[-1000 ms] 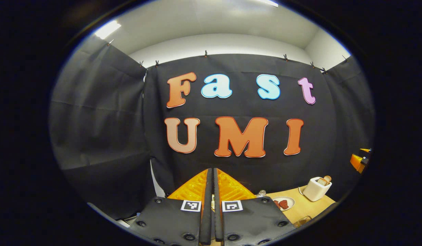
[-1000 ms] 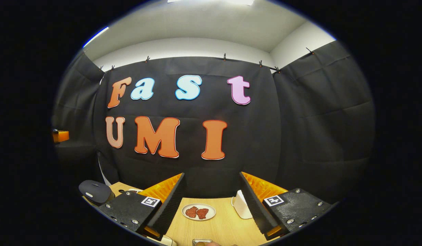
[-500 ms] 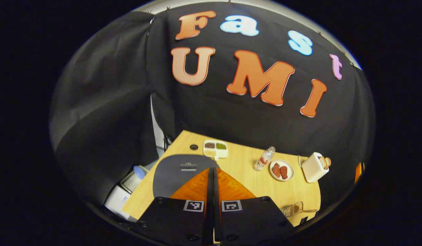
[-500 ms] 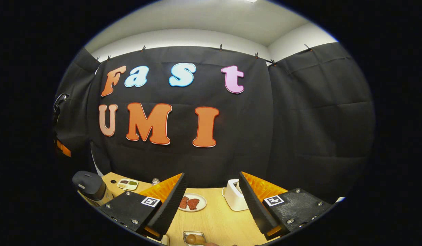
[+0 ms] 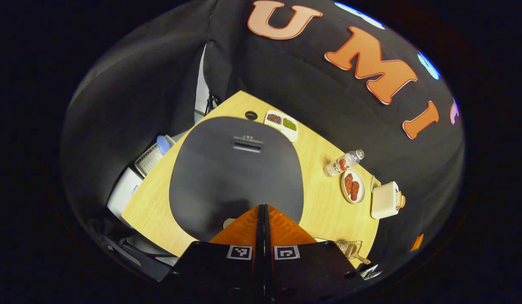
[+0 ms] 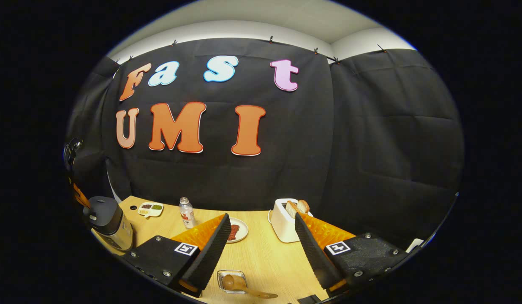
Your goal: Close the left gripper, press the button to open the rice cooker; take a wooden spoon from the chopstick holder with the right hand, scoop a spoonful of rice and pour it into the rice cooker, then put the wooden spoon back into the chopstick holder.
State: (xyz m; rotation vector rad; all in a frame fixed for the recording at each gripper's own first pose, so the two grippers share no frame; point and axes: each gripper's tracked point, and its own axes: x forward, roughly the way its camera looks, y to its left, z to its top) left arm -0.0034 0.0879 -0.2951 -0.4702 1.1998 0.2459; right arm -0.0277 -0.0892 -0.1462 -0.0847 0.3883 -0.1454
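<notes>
The rice cooker [image 5: 235, 173] has a dark grey lid, which is down, with a slot near its far edge. My left gripper [image 5: 261, 207] is shut and empty, with its tips just above the near edge of the lid. A small white patch [image 5: 228, 221] shows on the cooker beside the tips. In the right gripper view the cooker [image 6: 109, 221] stands at the table's left end. The wooden spoon [image 6: 240, 285] lies in a small clear holder [image 6: 231, 278], just below and ahead of my right gripper [image 6: 259, 245]. That gripper is open and empty.
Along the back of the wooden table [image 6: 269, 257] stand a divided dish [image 6: 149, 208], a small bottle [image 6: 186, 213], a plate of red meat [image 6: 237, 231] and a white toaster with bread [image 6: 284, 226]. Black cloth walls the booth. White boxes [image 5: 130, 190] lie off the table's left side.
My left gripper has tipped downward and come in over the cooker lid, still shut. My right gripper has tilted down a little, so more of the table and the spoon show.
</notes>
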